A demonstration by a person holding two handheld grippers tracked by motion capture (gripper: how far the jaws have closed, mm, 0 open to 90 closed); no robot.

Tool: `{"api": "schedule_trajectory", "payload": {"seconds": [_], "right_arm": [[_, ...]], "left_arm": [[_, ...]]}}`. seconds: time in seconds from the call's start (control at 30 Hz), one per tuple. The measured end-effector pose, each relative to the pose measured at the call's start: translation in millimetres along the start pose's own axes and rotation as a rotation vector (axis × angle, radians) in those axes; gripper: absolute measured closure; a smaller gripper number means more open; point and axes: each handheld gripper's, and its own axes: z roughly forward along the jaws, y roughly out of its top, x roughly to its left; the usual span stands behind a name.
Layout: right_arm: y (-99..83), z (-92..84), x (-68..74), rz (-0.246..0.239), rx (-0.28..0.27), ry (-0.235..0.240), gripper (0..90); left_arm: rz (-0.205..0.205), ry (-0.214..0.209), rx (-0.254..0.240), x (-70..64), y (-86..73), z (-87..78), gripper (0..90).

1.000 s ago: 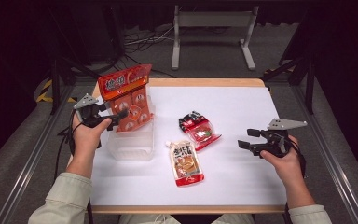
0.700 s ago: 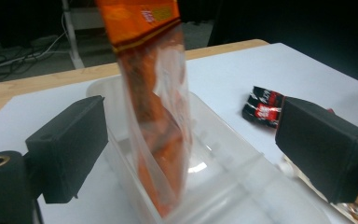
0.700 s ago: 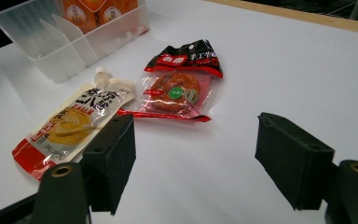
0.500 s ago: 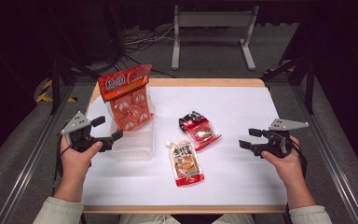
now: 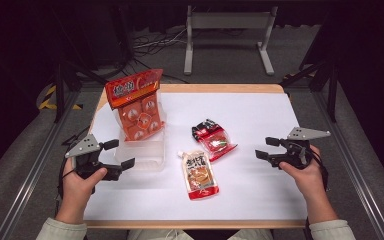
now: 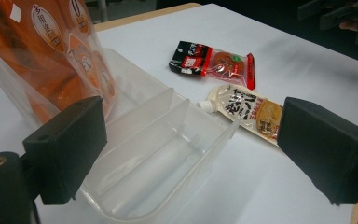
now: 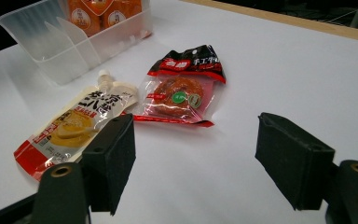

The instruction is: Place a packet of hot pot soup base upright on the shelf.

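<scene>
Clear plastic bin (image 5: 142, 152) sits at about 9 o'clock on the white counter (image 5: 260, 115), with the big orange snack bag (image 5: 139, 111) already standing upright in its far compartment. The near slots look empty in the left gripper view.

Left tool (image 5: 116, 155) hangs just beside the bin's near-left corner, jaws spread wide, holding nothing. Right tool (image 5: 264, 148) is over at 3 o'clock, also wide open and empty, pointing at the two loose packs.

So I'd say one item is packed and two are left: the spouted sauce pouch (image 5: 199, 173) near centre toward 6 o'clock, and the red-and-black snack pack (image 5: 213, 140) just beyond it, apart from it.

Next move is probably the right tool dropping onto the snack pack's edge, since it lies flat and needs a low pinch.
</scene>
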Motion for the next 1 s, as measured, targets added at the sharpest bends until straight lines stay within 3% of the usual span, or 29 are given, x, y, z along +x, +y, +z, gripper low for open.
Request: {"api": "schedule_trajectory", "payload": {"seconds": [0.13,0.3,0.4,0.7,1.0], "right_arm": [[6.5,-0.8,-2.0,0.005,-0.015,0.007,29.6],[12.0,4.4,-7.5,0.007,-0.012,0.008,29.9],[14.0,10.3,-11.1,0.024,-0.018,0.02,30.3],[28.7,41.8,-13.4,0.006,0.021,0.042,30.4],[37.7,73.3,-15.1,-0.007,0.068,0.053,30.3]], "left_arm": [[-0.028,-0.004,-0.002,2.6,-3.2,-5.4,9.2],[-0.023,-0.01,-0.016,0.9,-4.7,-6.4,8.7],[-0.041,-0.052,-0.022,-2.6,-6.2,-5.3,7.0],[-0.008,-0.075,0.01,-13.3,-9.2,-1.8,6.6],[-0.036,-0.118,0.0,-20.5,-19.4,1.0,6.5]]}}
